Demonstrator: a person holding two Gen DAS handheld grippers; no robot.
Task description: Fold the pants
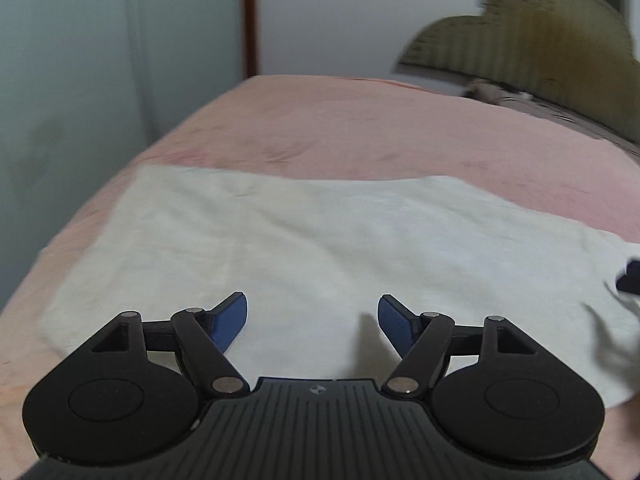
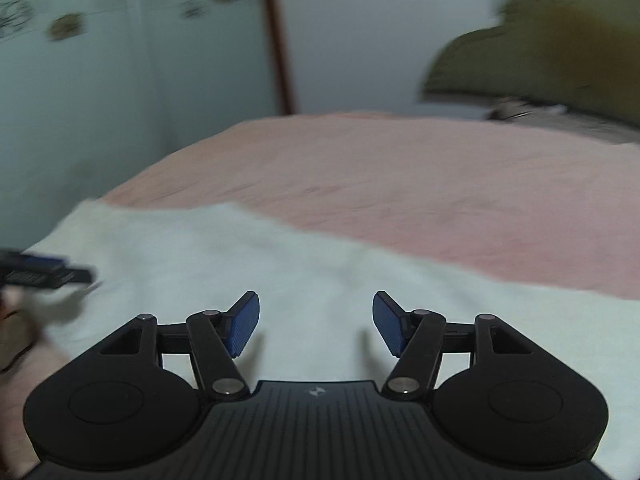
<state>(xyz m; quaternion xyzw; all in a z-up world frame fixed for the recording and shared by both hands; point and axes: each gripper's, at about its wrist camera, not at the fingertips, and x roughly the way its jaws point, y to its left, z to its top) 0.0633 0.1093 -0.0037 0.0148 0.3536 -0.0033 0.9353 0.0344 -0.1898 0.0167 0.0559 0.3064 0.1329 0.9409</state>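
Note:
White pants (image 1: pixel 304 240) lie flat across a pink bed (image 1: pixel 340 128), folded into a wide band. My left gripper (image 1: pixel 312 320) is open and empty, just above the near edge of the pants. My right gripper (image 2: pixel 316 318) is open and empty, also low over the pants (image 2: pixel 280 272). In the right wrist view the left gripper's tip (image 2: pixel 44 272) shows at the left edge, blurred. In the left wrist view a dark blurred part of the right gripper (image 1: pixel 630 278) shows at the right edge.
The pink bed (image 2: pixel 440 184) runs to a pale wall (image 1: pixel 80 80) on the left. An olive headboard or cushion (image 1: pixel 532 48) stands at the back right. A brown door frame (image 1: pixel 250 16) stands behind the bed.

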